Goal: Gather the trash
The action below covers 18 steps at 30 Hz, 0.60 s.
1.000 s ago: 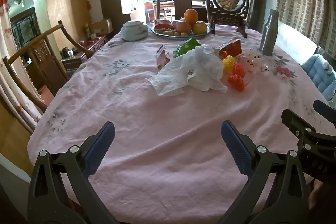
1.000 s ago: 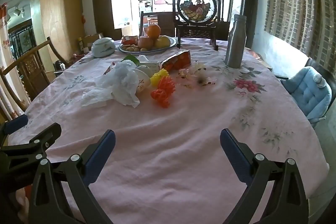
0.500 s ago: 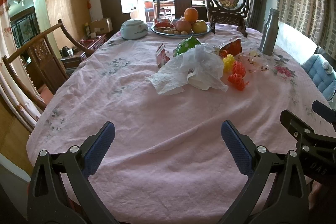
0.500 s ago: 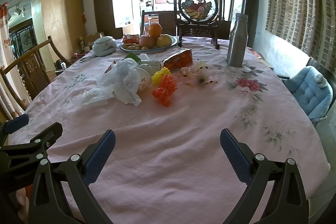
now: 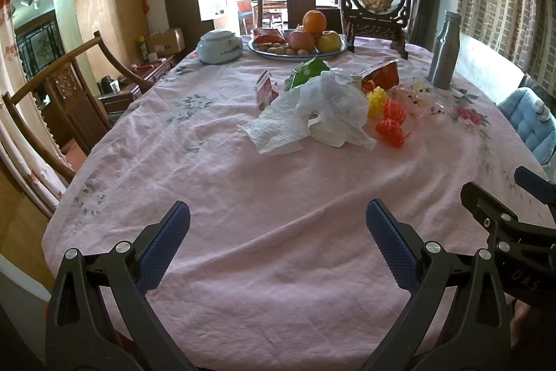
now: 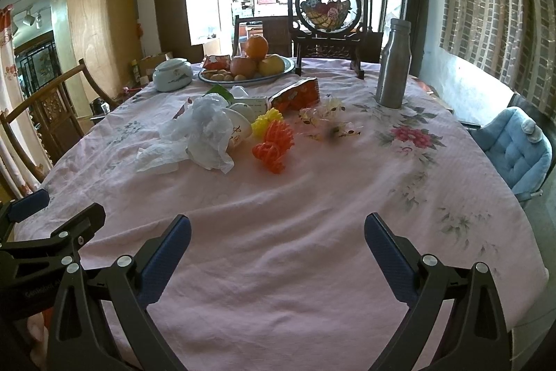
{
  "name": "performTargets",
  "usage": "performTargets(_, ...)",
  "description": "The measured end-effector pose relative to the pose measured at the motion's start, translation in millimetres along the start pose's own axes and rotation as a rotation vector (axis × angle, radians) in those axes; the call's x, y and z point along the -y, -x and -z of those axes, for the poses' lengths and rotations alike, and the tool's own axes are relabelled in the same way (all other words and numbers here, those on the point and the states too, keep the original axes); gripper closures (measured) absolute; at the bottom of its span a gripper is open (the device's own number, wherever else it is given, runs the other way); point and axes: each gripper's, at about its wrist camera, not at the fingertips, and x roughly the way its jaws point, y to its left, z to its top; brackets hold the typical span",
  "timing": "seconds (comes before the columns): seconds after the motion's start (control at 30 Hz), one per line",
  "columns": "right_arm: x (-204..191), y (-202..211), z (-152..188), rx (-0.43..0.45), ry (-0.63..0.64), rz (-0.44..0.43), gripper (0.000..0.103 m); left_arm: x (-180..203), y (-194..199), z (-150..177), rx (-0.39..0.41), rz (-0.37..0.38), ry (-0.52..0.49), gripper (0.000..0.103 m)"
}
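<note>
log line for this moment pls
phase: approach | left gripper: open, empty | right gripper: open, empty | target: trash pile, white plastic bag mid-table, untouched

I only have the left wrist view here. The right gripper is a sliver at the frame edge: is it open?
Observer: Yes. The right gripper shows both fingers wide apart, only tablecloth between them.
Operator: What's the white lump under the plastic bag?
Observer: A white paper cup on its side, red characters printed on it.
Operator: Anything behind the yellow foam net?
Observer: A small white carton, lying beside the red snack wrapper.
</note>
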Motion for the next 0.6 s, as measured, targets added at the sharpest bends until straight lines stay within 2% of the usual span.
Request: performTargets(0.6,-1.4,-0.8,0.5,-0.002,-0.001,-0.002,0.005,1.4,-1.2,1.2,-0.003,0.002,-0.001,0.006)
